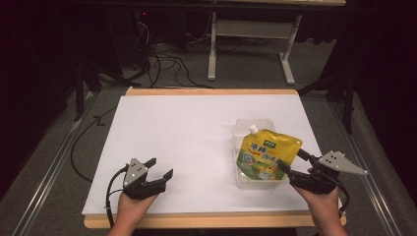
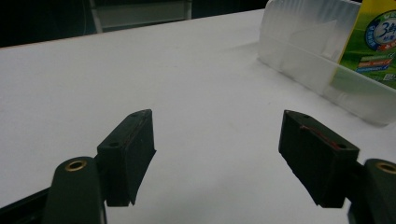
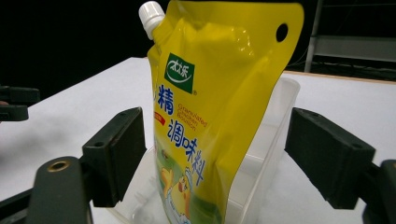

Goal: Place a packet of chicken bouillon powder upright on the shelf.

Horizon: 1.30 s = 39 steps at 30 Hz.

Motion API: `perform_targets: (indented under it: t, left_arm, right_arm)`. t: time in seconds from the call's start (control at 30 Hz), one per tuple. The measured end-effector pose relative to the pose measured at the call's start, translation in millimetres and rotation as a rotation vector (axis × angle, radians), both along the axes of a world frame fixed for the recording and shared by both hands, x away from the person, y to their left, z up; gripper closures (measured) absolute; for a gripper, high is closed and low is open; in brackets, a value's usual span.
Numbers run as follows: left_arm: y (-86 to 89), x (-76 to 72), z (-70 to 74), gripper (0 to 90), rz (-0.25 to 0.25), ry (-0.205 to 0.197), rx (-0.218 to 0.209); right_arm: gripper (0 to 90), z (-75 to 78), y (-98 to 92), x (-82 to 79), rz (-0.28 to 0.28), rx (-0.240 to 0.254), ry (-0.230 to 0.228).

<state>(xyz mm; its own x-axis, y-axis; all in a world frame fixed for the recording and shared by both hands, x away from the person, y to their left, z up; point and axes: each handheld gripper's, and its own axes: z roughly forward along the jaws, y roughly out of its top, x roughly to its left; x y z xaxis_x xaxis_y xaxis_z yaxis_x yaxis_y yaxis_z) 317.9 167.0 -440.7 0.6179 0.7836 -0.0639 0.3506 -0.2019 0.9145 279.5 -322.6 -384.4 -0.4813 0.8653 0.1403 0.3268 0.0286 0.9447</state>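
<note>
The yellow pouch (image 1: 265, 156) is standing in the clear plastic tub (image 1: 244, 129), leaning against its wall with the white spout cap at the top, on the right half of the white surface (image 1: 187, 142), nearer the front edge than the back. Your right gripper (image 1: 291, 165) is sitting just beside the pouch's right flank, level with its lower half. In the right gripper view the pouch is rising between the two jaws, but the pads are standing clear of it on both sides, so those jaws are apart and nothing is clamped. Your left gripper (image 1: 161, 167) is resting well apart from the tub, near the front left corner of the surface, its jaws also spread wide with only bare surface between them.

You are working with plenty of open room: the whole left half and the back strip of the surface are lying bare. The tub is sitting close to the right edge, so room is tighter there.

You are looking at one pouch, one tub and two grippers.
</note>
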Motion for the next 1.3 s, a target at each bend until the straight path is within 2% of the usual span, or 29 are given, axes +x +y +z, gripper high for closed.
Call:
perform_targets:
  t: [0.23,0.3,0.33,0.37,0.4,0.43,0.53,0.7,0.73,0.77,0.8,1.0,1.1,1.23,1.27,1.3]
  left_arm:
    - [-3.9,-0.5,3.5,27.0,-0.012,0.0,-0.015]
    - [-6.9,-1.4,5.0,26.9,-0.023,-0.002,-0.014]
    - [-6.9,-1.4,5.0,26.7,-0.023,-0.002,-0.014]
    - [-8.0,-1.4,5.0,26.6,-0.025,-0.001,-0.011]
    - [-8.6,-1.4,5.0,26.6,-0.031,0.002,-0.007]
    - [-9.4,-1.5,4.9,26.2,-0.031,0.004,-0.004]
    - [-9.2,-1.6,5.4,25.8,-0.029,0.009,-0.003]
    - [-7.9,-4.0,7.3,25.9,-0.025,0.007,-0.007]
    - [-7.9,-5.1,8.1,25.9,-0.025,0.004,-0.011]
    - [-7.8,-7.2,9.5,25.9,-0.026,0.0,-0.012]
    - [-7.8,-7.2,9.5,25.9,-0.026,0.0,-0.012]
    - [-9.7,-10.8,10.0,24.9,-0.049,-0.01,0.006]
    - [-10.5,-12.1,8.9,24.2,-0.059,-0.011,0.024]
    - [-9.6,-14.3,8.2,23.1,-0.062,-0.017,0.039]
    - [-8.1,-14.5,6.9,22.7,-0.06,-0.008,0.04]
    - [-7.5,-14.3,6.2,21.7,-0.058,-0.002,0.041]
  right_arm:
    - [17.7,14.6,-3.0,-9.8,-0.026,0.006,-0.042]
    - [17.0,27.5,-6.7,-14.9,-0.045,0.012,-0.079]
    - [17.0,27.5,-6.7,-14.9,-0.045,0.012,-0.079]
    - [16.8,37.5,-7.4,-19.2,-0.044,0.018,-0.11]
    - [16.8,37.5,-7.4,-19.2,-0.044,0.018,-0.11]
    - [15.9,46.3,-4.9,-22.7,-0.032,0.014,-0.136]
    - [15.3,55.6,4.6,-26.2,0.009,0.013,-0.153]
    - [14.7,59.9,26.6,-25.9,0.095,0.032,-0.152]
    - [14.7,59.9,26.6,-25.9,0.095,0.032,-0.152]
    - [13.6,58.9,37.7,-21.7,0.118,0.025,-0.146]
    - [13.6,58.9,37.7,-21.7,0.118,0.025,-0.146]
    - [13.2,51.2,74.1,-2.2,0.222,0.017,-0.099]
    - [13.2,42.2,91.3,7.2,0.256,-0.014,-0.075]
    - [15.0,19.0,110.5,10.3,0.3,-0.06,-0.044]
    - [15.2,11.1,113.8,9.0,0.307,-0.068,-0.035]
    - [15.6,-4.0,117.1,6.0,0.312,-0.07,-0.009]
